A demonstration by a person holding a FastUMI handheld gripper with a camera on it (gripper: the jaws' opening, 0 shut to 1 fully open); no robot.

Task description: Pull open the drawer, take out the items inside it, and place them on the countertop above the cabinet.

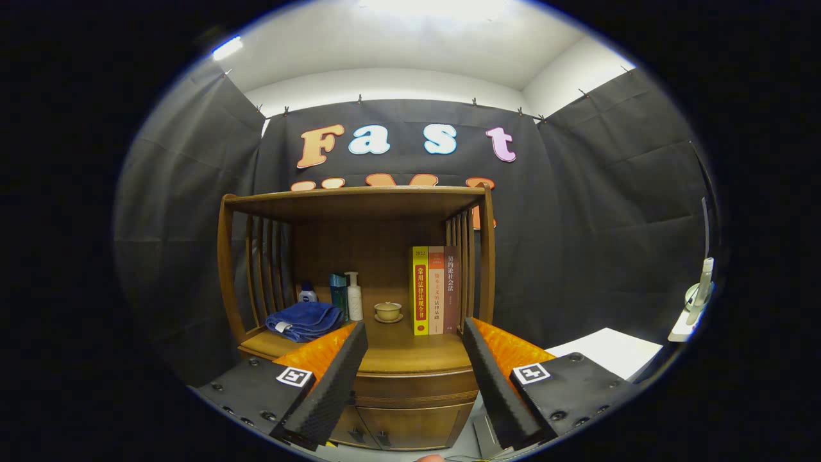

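The tongs (415, 333) are released, fingers spread wide with nothing between them, held in front of a wooden cabinet (410, 401) and not touching it. Between the fingers sits the drawer (414, 387), shut, just under the worktop (410, 350), with two small doors below it. On the worktop, under the shelf roof, lie a folded blue towel (306, 319), some bottles (346, 296) (three, I think), a small lidded cup (388, 311) on a saucer, and three upright books (435, 290) at the right.

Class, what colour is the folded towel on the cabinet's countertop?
Blue; the folded towel shows best in the gripper view, beyond the open fingers.
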